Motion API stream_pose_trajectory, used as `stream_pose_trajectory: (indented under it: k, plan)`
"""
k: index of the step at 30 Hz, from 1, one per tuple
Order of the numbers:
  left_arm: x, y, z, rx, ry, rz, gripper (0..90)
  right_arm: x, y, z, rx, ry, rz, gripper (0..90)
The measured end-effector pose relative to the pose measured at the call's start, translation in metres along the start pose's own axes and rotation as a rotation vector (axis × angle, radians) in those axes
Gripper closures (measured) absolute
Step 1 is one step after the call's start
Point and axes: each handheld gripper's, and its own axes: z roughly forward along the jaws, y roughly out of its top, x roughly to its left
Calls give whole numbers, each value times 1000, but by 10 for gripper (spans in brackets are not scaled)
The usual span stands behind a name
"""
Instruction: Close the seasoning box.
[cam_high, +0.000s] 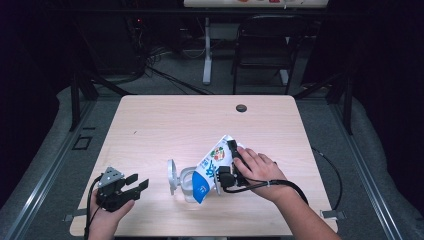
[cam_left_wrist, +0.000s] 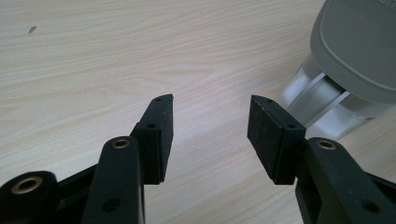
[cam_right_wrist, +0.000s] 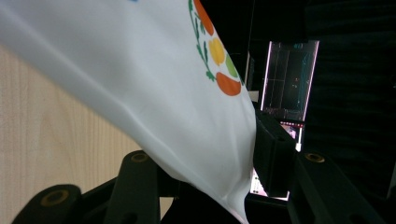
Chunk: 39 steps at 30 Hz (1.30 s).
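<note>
A white and blue bag (cam_high: 212, 167) printed with fruit is tilted, its blue end down over a clear container (cam_high: 186, 187) near the table's front edge. The container's grey lid (cam_high: 171, 176) stands open on its left side. My right gripper (cam_high: 229, 152) is shut on the bag's upper end; in the right gripper view the bag (cam_right_wrist: 140, 70) is pinched between the jaws of the right gripper (cam_right_wrist: 210, 154). My left gripper (cam_high: 139, 181) rests at the front left, open and holding nothing. In the left gripper view, the left gripper (cam_left_wrist: 210, 126) points past the container (cam_left_wrist: 322, 102) and lid (cam_left_wrist: 359, 42).
The light wooden table (cam_high: 175, 120) has a dark cable hole (cam_high: 241, 108) near its far edge. A black chair (cam_high: 265, 45) and a desk leg stand behind it. A lit screen (cam_right_wrist: 287, 79) glows in the dark beyond the bag.
</note>
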Motion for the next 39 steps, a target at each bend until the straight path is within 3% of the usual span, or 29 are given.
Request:
stream_pose_trajectory:
  k: [39]
  plan:
    - [0,0,0,-1,-2,5,513,-3,1,-3,-13,-25,-21,606]
